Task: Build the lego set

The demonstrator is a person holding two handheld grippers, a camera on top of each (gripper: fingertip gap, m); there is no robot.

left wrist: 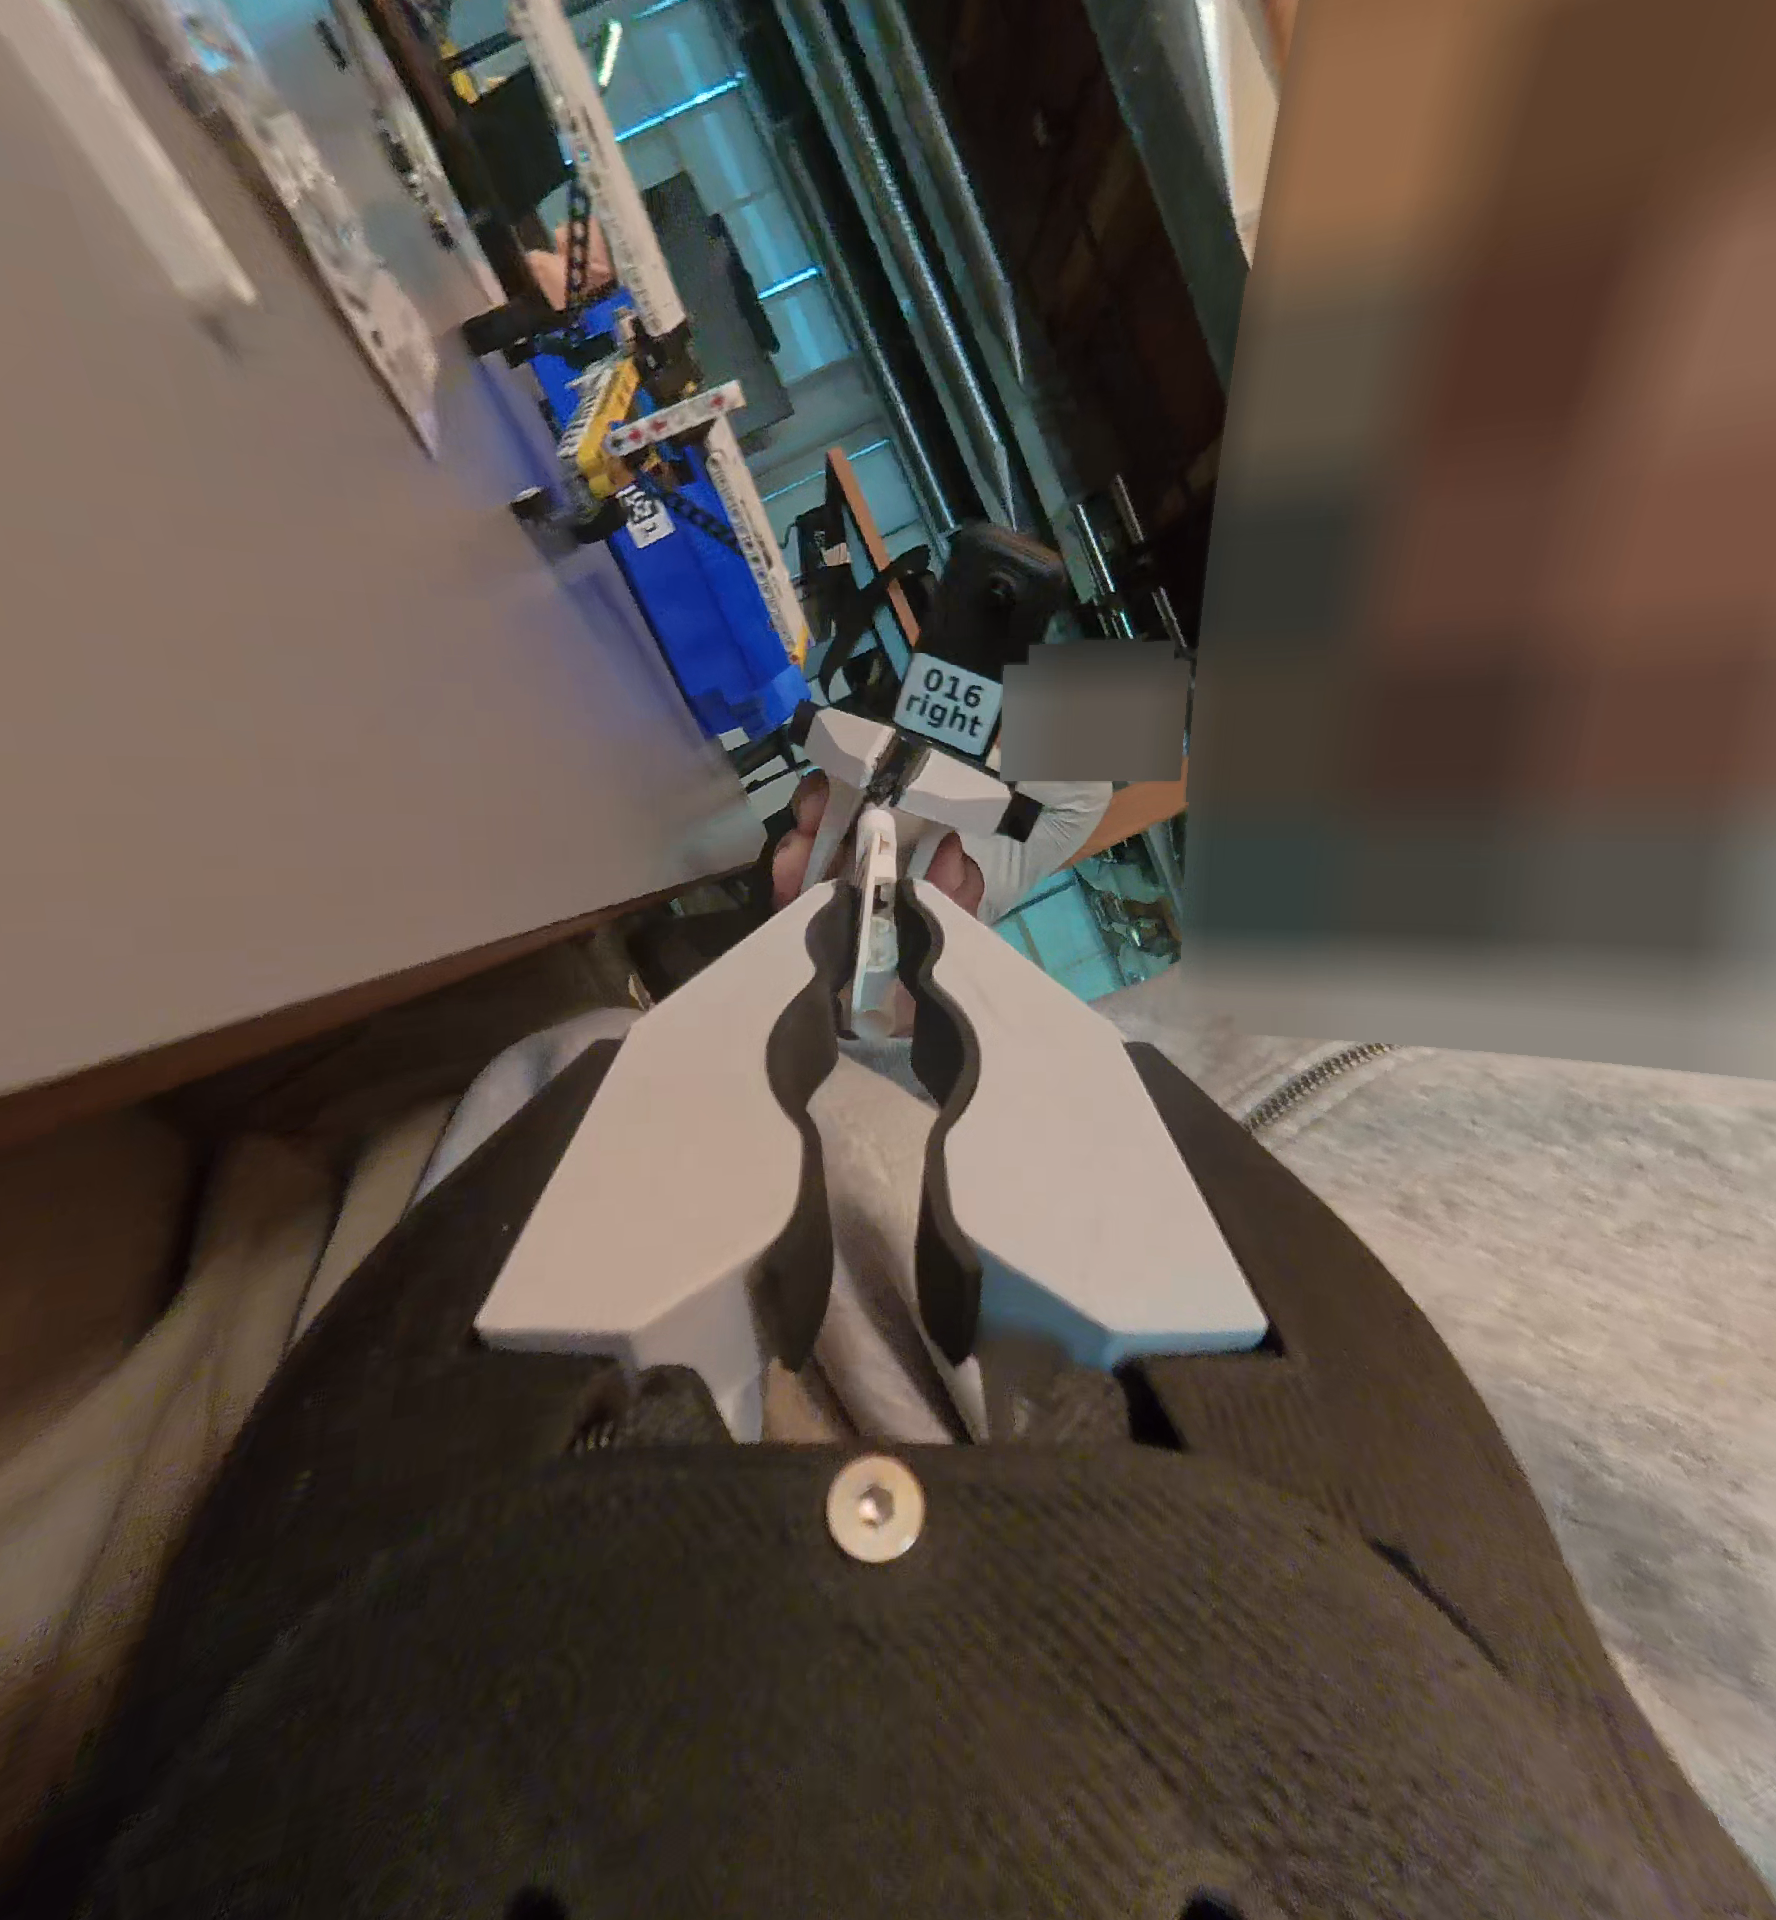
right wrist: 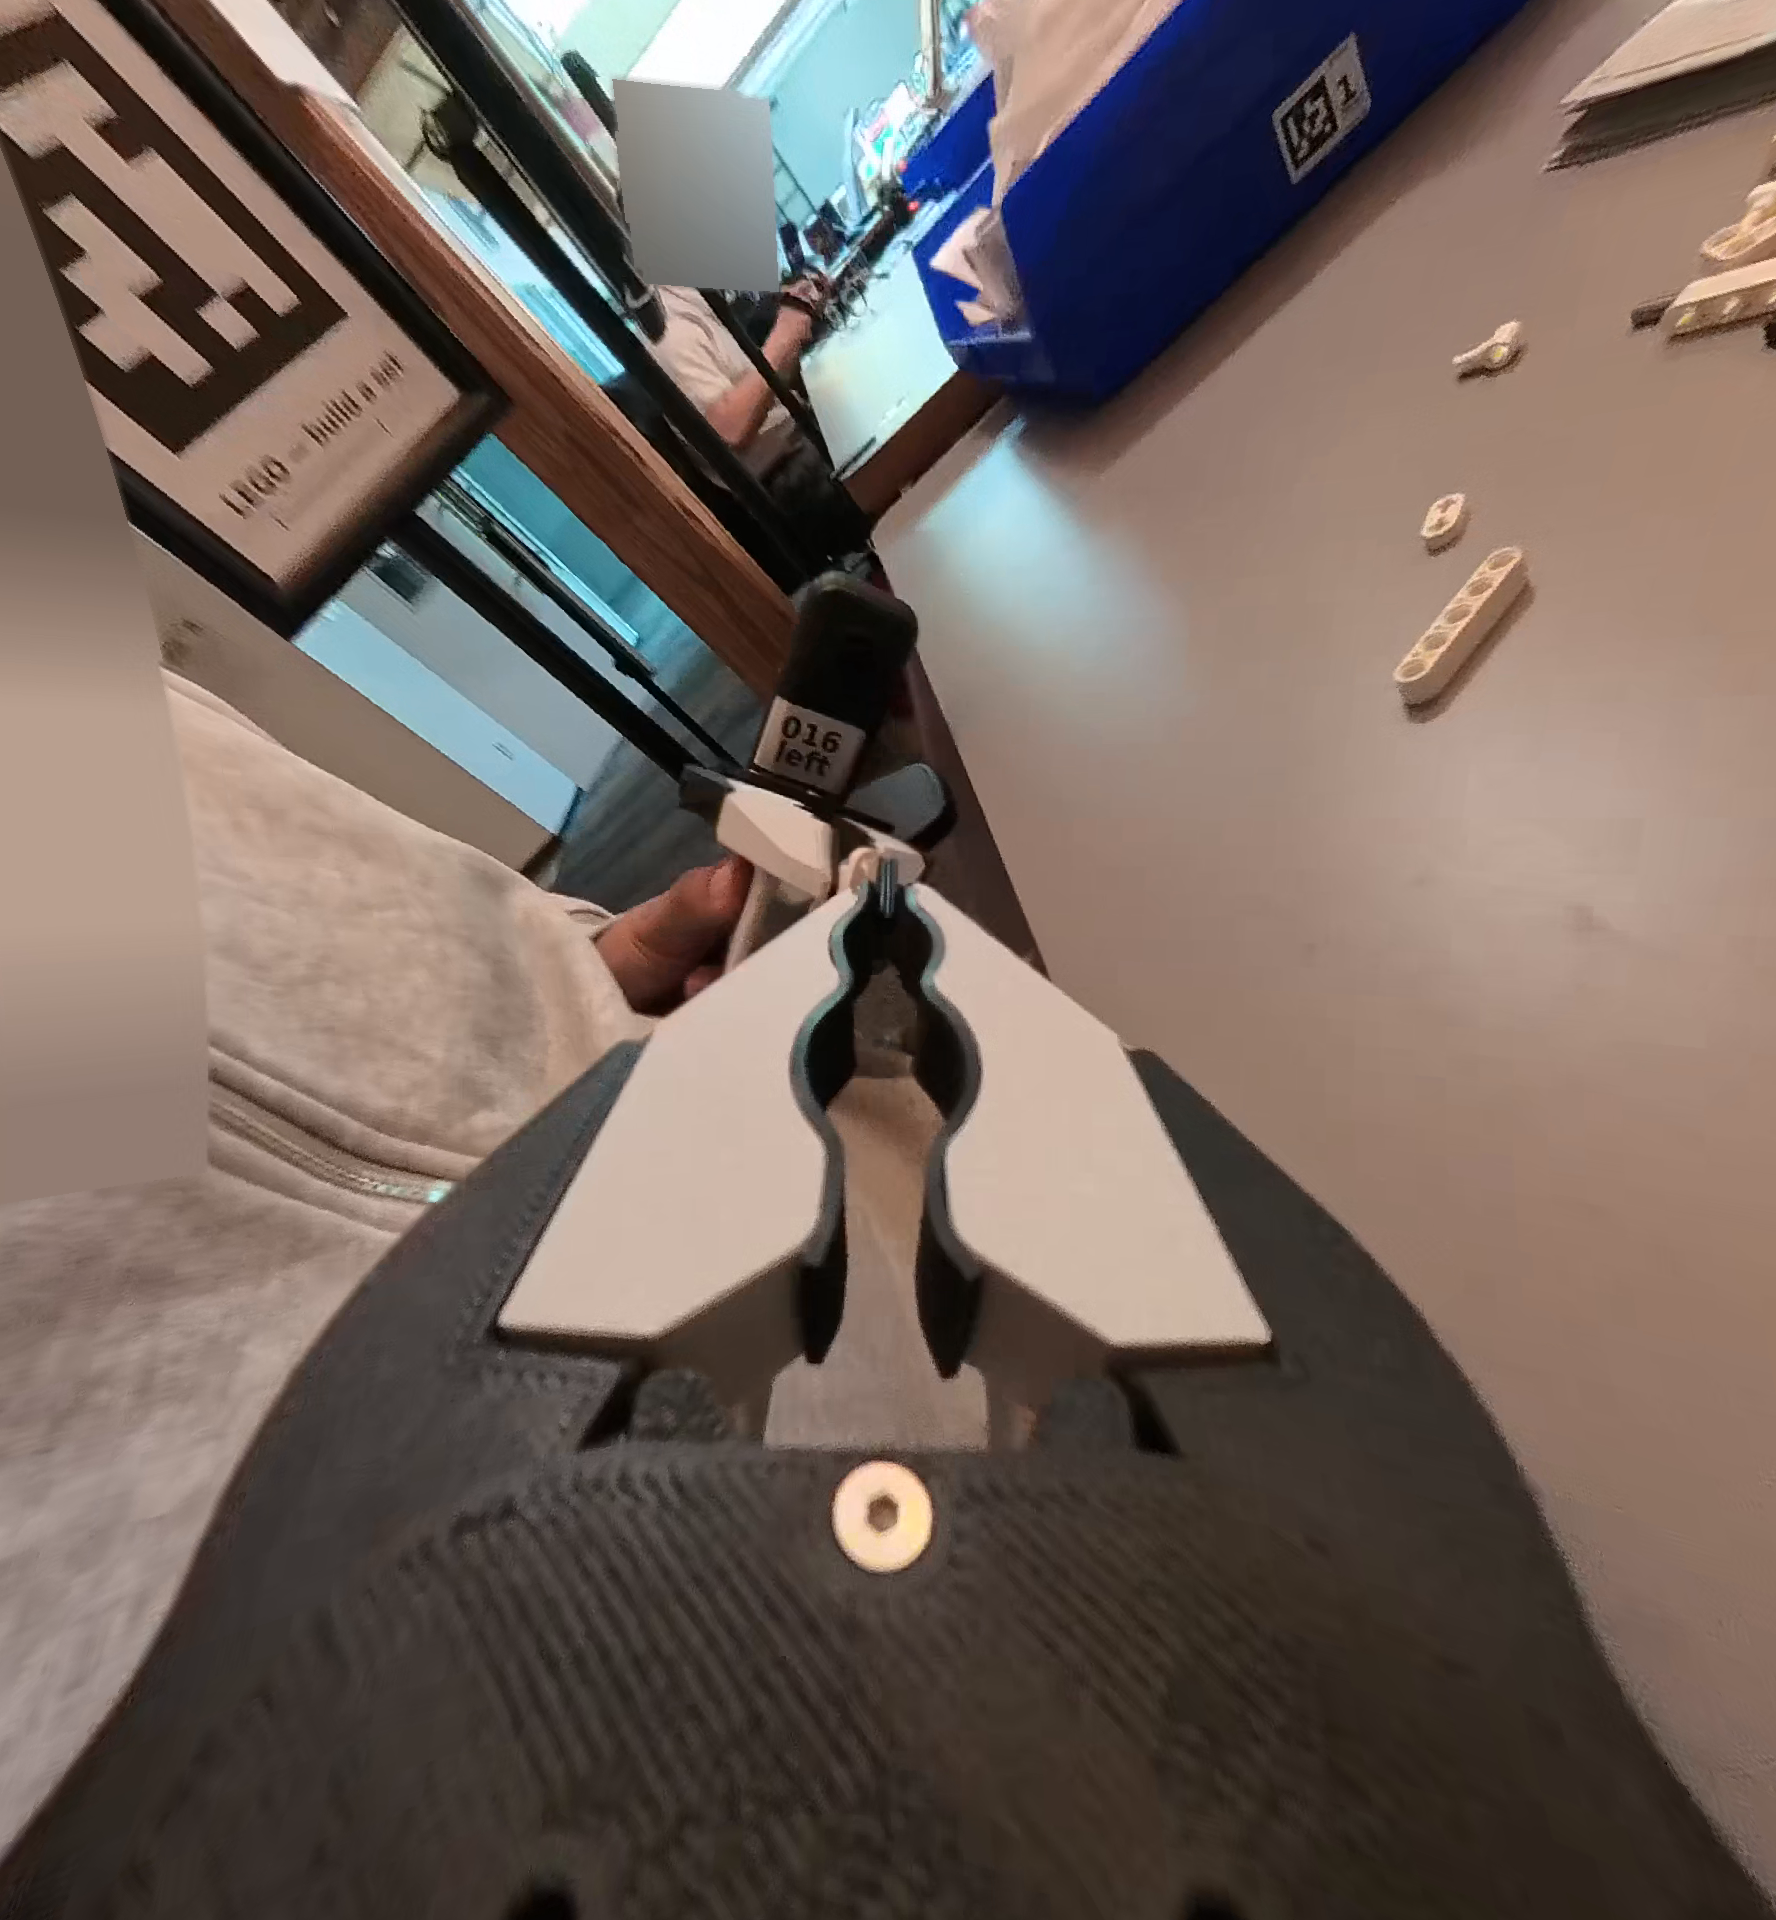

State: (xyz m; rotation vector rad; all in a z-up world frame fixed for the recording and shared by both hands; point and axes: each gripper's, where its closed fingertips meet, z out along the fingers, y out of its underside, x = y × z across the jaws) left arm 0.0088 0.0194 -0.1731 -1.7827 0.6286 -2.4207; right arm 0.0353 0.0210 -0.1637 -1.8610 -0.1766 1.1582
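Left gripper: jaws are pinched on a flat white plastic lego piece, held off the edge of the grey surface.
Right gripper: jaws are pressed on a thin dark pin, met tip to tip with the left gripper.
Half-built lego model: white beams, yellow and black parts, stood on the surface beside a blue plastic bin.
Loose parts: a white five-hole lego beam is laid flat on the surface, well apart from both grippers.
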